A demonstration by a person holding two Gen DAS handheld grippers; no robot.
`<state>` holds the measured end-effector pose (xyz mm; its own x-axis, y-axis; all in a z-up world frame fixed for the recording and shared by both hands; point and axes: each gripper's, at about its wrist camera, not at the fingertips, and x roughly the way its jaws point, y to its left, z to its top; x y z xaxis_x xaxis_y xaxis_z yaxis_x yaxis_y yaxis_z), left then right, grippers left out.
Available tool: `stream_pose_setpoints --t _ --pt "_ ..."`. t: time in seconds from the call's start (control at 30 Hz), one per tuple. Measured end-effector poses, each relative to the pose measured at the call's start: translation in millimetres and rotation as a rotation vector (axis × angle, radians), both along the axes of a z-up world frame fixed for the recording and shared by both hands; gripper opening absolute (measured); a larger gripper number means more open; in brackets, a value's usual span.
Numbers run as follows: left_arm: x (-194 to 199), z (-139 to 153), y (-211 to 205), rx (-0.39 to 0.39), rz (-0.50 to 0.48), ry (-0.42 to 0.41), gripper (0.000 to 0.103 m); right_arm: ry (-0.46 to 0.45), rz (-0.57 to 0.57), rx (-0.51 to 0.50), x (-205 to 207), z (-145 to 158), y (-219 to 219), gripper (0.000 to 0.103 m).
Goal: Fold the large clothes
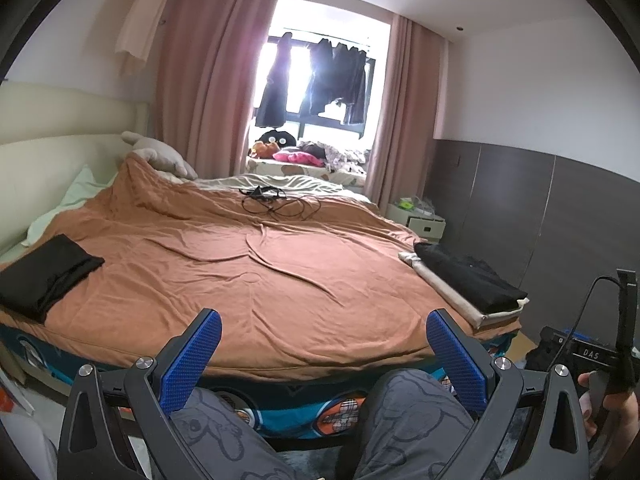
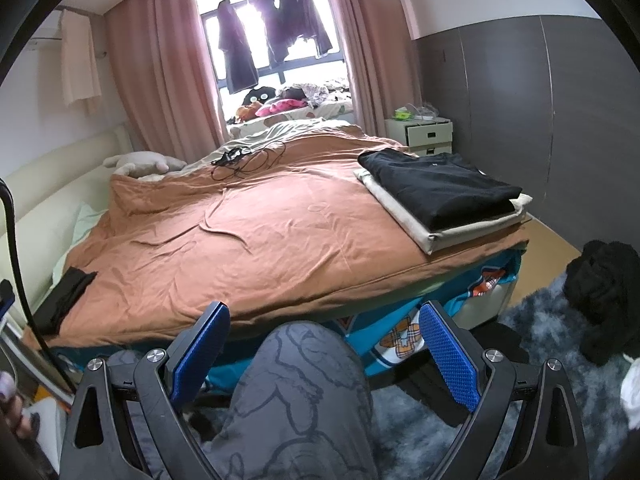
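A folded black garment [image 2: 444, 188] lies on a folded beige cloth [image 2: 472, 230] at the right edge of the bed [image 2: 248, 240], upper right of the right wrist view. Another folded black garment [image 1: 44, 274] rests at the left edge of the left wrist view. A dark crumpled heap [image 2: 604, 300] sits on the grey rug [image 2: 532, 360] at far right. The left gripper [image 1: 324, 360] and right gripper [image 2: 324, 352] both gape wide, holding nothing, low in frame over the person's knees.

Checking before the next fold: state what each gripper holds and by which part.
Nothing is held. The left gripper and right gripper are both open and empty.
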<state>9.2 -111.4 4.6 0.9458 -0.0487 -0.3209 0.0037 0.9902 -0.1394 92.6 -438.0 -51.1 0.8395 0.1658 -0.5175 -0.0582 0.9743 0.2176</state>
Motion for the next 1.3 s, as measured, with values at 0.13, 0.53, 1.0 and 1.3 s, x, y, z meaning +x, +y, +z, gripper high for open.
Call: stream_pose_setpoints --t 0.13,0.53,1.0,1.3 --pt "-1.8 -0.4 -0.9 -0.004 0.008 0.000 0.103 -0.001 0.000 0.000 0.2 0.4 -0.9 0.096" --pt "-4.3 0.2 -7.4 0.015 0.007 -0.005 0.103 -0.001 0.001 -0.001 -0.6 0.3 -0.4 0.096" --pt "-2.8 1.0 -11.0 0.016 0.014 0.002 0.103 0.002 -0.004 0.001 0.0 1.5 -4.9 0.096" --pt "-2.4 -0.5 -13.5 0.026 0.007 -0.001 0.103 0.007 -0.005 0.002 0.1 1.3 -5.1 0.096"
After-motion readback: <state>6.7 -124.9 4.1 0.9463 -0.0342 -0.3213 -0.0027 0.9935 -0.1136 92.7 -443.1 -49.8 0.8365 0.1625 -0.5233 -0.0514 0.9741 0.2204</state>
